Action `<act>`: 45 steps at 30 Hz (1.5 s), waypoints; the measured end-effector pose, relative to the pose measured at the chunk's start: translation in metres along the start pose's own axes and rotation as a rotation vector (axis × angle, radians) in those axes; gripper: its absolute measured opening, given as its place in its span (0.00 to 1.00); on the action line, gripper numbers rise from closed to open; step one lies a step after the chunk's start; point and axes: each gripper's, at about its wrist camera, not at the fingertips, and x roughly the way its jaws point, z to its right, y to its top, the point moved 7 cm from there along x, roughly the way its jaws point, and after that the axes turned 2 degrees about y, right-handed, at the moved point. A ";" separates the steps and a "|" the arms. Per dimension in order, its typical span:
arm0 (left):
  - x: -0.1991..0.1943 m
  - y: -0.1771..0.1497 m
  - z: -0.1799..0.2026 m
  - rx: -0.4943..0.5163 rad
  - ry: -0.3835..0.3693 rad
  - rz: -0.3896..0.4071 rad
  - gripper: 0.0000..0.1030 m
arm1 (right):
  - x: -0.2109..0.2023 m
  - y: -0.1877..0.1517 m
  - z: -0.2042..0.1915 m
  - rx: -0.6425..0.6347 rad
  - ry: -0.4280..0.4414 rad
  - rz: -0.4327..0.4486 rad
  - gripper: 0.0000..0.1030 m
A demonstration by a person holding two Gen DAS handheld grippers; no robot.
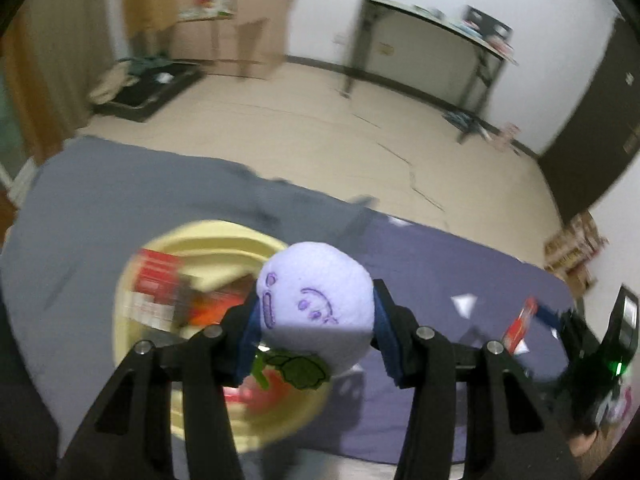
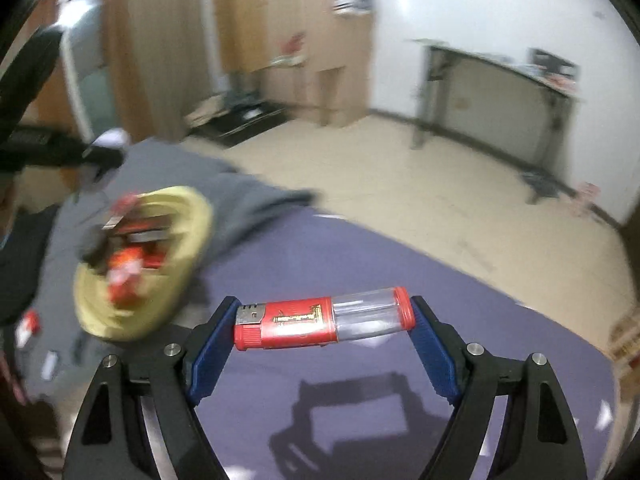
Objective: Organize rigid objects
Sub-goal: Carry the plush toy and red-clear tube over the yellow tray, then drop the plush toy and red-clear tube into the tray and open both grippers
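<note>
Mid-carry: the left tongs [image 1: 316, 330] clamp a lavender plush ball [image 1: 316, 304] above the yellow bowl [image 1: 224, 236] while the right tongs [image 2: 324, 322] grip a red lighter [image 2: 324, 322] endwise over the purple tabletop [image 2: 360, 264], likely needing release into the bowl next.

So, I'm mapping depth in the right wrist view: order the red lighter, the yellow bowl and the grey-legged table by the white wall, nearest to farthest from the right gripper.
1. Red lighter with a clear end: clamped between the right gripper's pads.
2. Yellow bowl: left, on the purple cloth.
3. Grey-legged table: upper right, against the white wall.
</note>
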 end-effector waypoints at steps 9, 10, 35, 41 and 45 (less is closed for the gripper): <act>0.035 -0.019 -0.142 -0.094 0.114 -0.074 0.51 | 0.103 0.046 -0.149 -0.191 0.204 -0.121 0.80; 0.043 -0.022 -0.153 -0.115 0.103 -0.083 0.51 | 0.117 0.043 -0.160 -0.204 0.212 -0.141 0.80; 0.028 -0.001 -0.155 -0.140 -0.116 0.117 1.00 | 0.168 0.053 -0.186 -0.177 0.307 -0.060 1.00; -0.052 -0.048 -0.162 -0.095 -0.120 0.173 1.00 | 0.126 0.046 -0.121 -0.160 0.274 -0.011 1.00; -0.085 -0.091 -0.178 -0.094 -0.103 0.179 1.00 | 0.115 0.024 -0.093 -0.173 0.232 -0.035 1.00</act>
